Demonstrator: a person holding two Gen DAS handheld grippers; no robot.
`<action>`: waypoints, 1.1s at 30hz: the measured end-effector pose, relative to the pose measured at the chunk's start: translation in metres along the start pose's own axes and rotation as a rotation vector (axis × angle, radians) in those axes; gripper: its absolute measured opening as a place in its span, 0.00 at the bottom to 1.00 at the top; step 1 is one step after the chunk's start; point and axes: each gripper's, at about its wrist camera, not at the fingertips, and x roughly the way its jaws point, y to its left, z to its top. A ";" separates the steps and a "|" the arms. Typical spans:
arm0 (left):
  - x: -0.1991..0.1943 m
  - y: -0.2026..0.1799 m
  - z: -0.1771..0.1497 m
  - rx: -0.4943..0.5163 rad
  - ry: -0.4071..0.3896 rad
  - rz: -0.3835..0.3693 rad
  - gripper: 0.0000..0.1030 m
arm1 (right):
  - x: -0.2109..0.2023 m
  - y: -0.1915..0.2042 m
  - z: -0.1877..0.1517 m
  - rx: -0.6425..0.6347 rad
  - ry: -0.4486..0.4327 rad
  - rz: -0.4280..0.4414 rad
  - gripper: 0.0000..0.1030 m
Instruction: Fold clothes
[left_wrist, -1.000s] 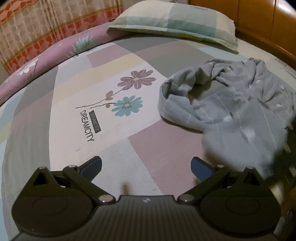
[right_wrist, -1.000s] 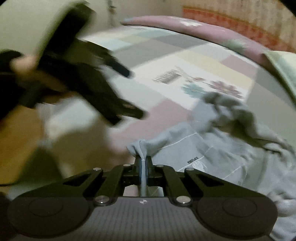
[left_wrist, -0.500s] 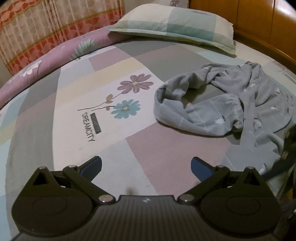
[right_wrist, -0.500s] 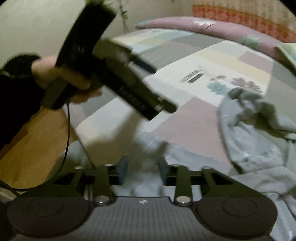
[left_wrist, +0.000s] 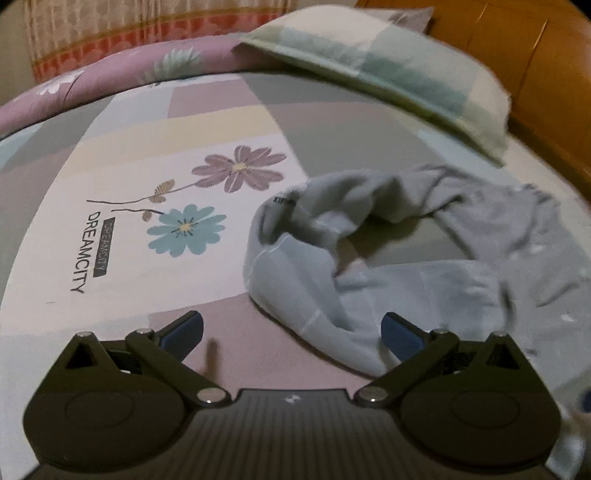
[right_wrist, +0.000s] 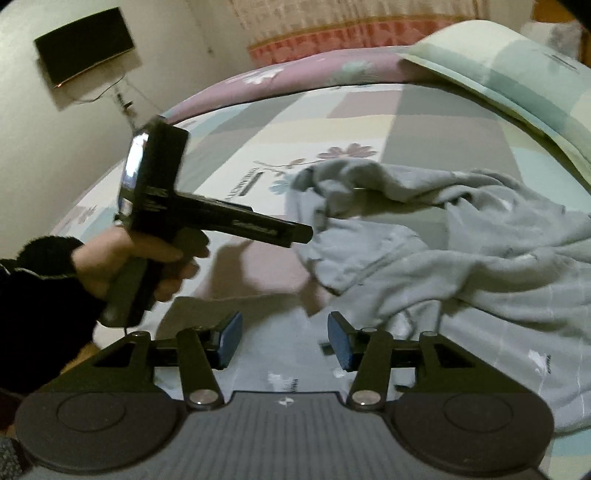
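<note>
A crumpled grey garment (left_wrist: 369, 266) lies on the patchwork bed sheet (left_wrist: 110, 166), toward the right. My left gripper (left_wrist: 291, 332) is open wide just above the sheet, its right finger (left_wrist: 400, 332) over the garment's near edge and its left finger over bare sheet. In the right wrist view the garment (right_wrist: 461, 258) spreads right and under my right gripper (right_wrist: 284, 339). Its jaws are opening, with flat cloth below them and nothing pressed between the pads. The left gripper (right_wrist: 291, 232), held by a hand (right_wrist: 147, 258), points at the garment's left edge.
A checked pillow (left_wrist: 388, 66) lies at the head of the bed against a wooden headboard (left_wrist: 535, 55). A purple flowered border (left_wrist: 110, 85) and a curtain (left_wrist: 110, 33) run along the far side. A dark screen (right_wrist: 85, 44) hangs on the wall.
My right gripper has let go of the garment's edge and opened; the cloth now lies flat on the bed. My left gripper has come down and nearer to the garment, still open.
</note>
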 end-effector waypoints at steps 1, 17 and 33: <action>0.008 -0.002 0.000 0.010 0.012 0.035 0.99 | 0.000 -0.002 0.000 0.001 -0.002 -0.010 0.55; 0.024 0.108 0.048 0.100 0.053 0.487 1.00 | 0.005 -0.032 -0.002 0.038 -0.045 -0.083 0.59; 0.018 0.046 0.076 0.230 0.090 0.160 0.99 | 0.015 -0.028 -0.001 0.037 -0.032 -0.071 0.64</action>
